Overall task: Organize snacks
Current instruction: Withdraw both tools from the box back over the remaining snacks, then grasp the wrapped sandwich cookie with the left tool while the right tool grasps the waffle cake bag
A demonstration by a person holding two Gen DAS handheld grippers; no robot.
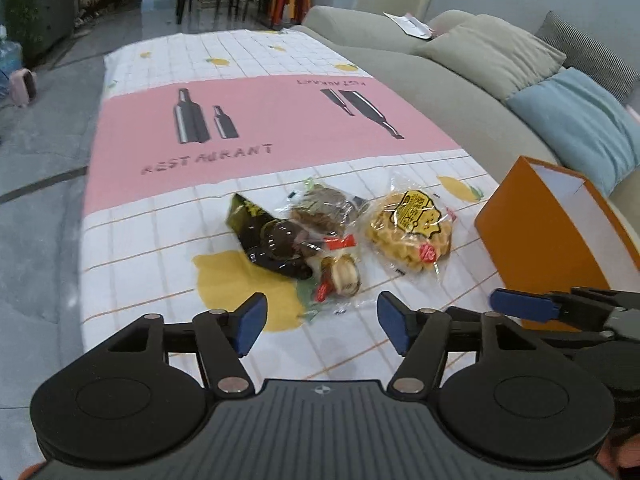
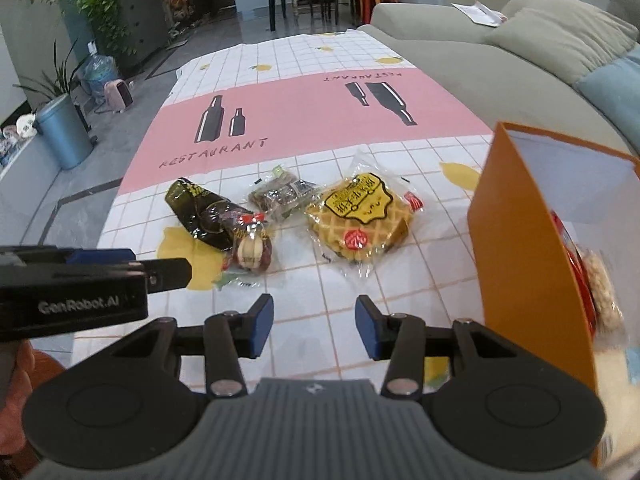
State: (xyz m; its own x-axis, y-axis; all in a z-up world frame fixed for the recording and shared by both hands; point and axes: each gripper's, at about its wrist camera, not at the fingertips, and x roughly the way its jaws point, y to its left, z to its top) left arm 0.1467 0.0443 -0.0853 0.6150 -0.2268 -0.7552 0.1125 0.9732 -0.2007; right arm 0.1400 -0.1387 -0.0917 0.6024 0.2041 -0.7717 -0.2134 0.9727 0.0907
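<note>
Several wrapped snacks lie on the tablecloth: a dark green packet (image 1: 266, 236) (image 2: 204, 216), a clear pack of brown pieces (image 1: 320, 210) (image 2: 282, 194), a small round date-and-nut snack (image 1: 342, 276) (image 2: 252, 254), and a yellow waffle pack (image 1: 410, 230) (image 2: 358, 220). An orange box (image 1: 552, 236) (image 2: 532, 256) stands at the right, with a red-wrapped snack (image 2: 592, 276) inside. My left gripper (image 1: 322, 322) (image 2: 132, 258) is open and empty, just short of the round snack. My right gripper (image 2: 314, 326) (image 1: 520, 304) hovers open and empty beside the box, near the waffle.
A printed pink and white tablecloth (image 1: 260, 120) covers the table. A grey sofa (image 1: 460, 64) with cushions runs along the right edge. Floor, a blue bin (image 2: 64, 132) and plants lie to the left; dark chairs stand beyond the far end.
</note>
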